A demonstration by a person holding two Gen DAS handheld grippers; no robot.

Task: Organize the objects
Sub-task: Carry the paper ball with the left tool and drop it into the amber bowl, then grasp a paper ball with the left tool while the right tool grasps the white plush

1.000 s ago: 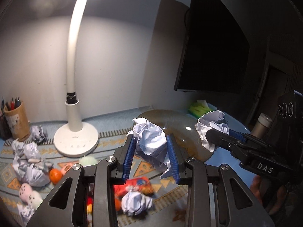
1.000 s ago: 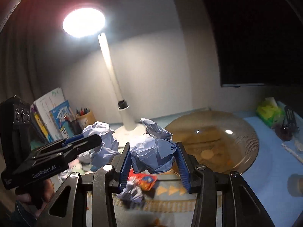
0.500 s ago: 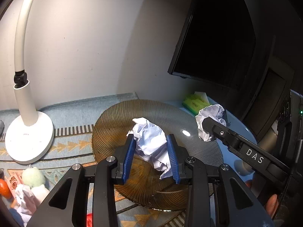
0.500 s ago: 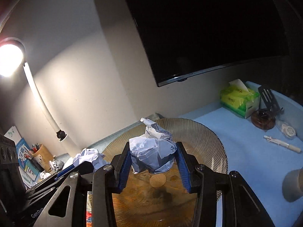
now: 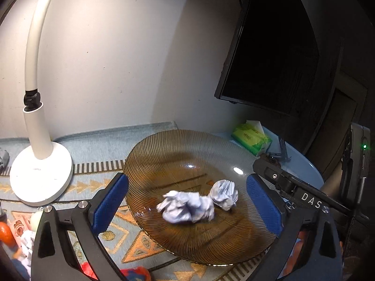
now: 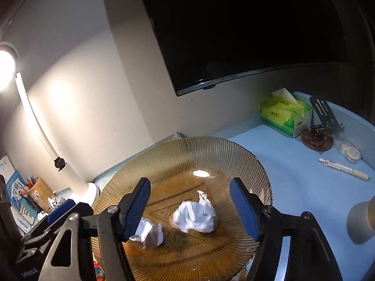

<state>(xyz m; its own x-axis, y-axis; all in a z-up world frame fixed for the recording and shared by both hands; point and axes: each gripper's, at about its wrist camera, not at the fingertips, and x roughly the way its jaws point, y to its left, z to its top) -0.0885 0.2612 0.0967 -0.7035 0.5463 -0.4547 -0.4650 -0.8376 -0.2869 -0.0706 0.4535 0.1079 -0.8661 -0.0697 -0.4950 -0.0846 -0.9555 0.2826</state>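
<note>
Blue ribbed pads of the left hand-held gripper (image 5: 187,206) stand wide apart and are opening, gripping nothing; the paper lies below the gap, touching neither pad. Jaws of the right hand-held gripper (image 6: 189,207) are opening too, likewise empty, with a wad lying beneath them on the glass.

Both point down over the amber glass plate (image 5: 178,149), a round, shallow dish with fine radial ribs and a scalloped rim. In it lie two crumpled paper balls (image 5: 187,207), creased white sheets touching each other near the centre, one slightly blurred. From the left wrist view the right tool's black finger, lettered DAS, crosses the plate's rim at 3 o'clock.

At 9 o'clock of the plate stands a white desk lamp (image 5: 41,175) with a round base and a curved neck. The plate sits partly on a woven mat (image 5: 98,182) with orange triangles, and partly on the smooth blue bench (image 6: 304,168). At 1 o'clock lies a green tissue pack (image 6: 284,114); beside it a black slotted spatula (image 6: 324,112), a round dark coaster (image 6: 316,139) and a pen (image 6: 343,169). Above hangs a dark screen (image 6: 246,28). Far at 9 o'clock, a pencil cup (image 6: 39,188) stands beside books.
</note>
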